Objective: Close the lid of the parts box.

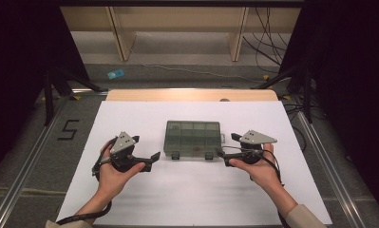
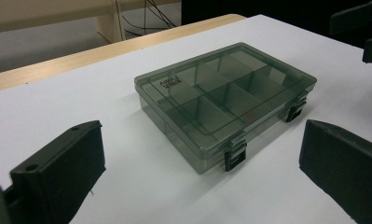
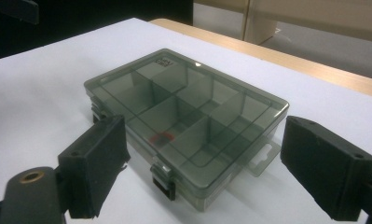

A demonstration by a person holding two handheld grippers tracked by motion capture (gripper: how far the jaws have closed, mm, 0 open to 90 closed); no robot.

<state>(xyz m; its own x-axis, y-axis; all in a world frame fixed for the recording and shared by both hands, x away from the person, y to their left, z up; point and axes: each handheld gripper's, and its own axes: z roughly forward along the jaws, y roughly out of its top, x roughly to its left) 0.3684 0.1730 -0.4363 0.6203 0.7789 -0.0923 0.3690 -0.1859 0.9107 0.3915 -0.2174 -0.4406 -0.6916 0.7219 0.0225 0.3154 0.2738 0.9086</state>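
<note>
A smoky see-through compartment box [image 1: 193,138] lies flat on the white table cover [image 1: 192,199], its lid down and two black latches [image 1: 175,155] on the near edge. My left gripper [image 1: 146,148] is level just left of the box, open, with nothing between its jaws. My right gripper [image 1: 226,145] is close to the box's right near corner, also open and empty. The left gripper view has the box [image 2: 225,98] ahead of my open left gripper [image 2: 201,154]. In the right gripper view my right gripper [image 3: 204,140] brackets the box [image 3: 188,107], pads apart from it. A small red item [image 3: 161,138] lies in one compartment.
A wooden table edge [image 1: 192,95] runs along the far side. Tripod legs [image 1: 59,80] stand left, another stand and cables [image 1: 296,85] right. A "5" mark [image 1: 68,129] and a blue scrap [image 1: 115,74] lie on the floor. A hang tab [image 3: 260,158] sticks out of the box.
</note>
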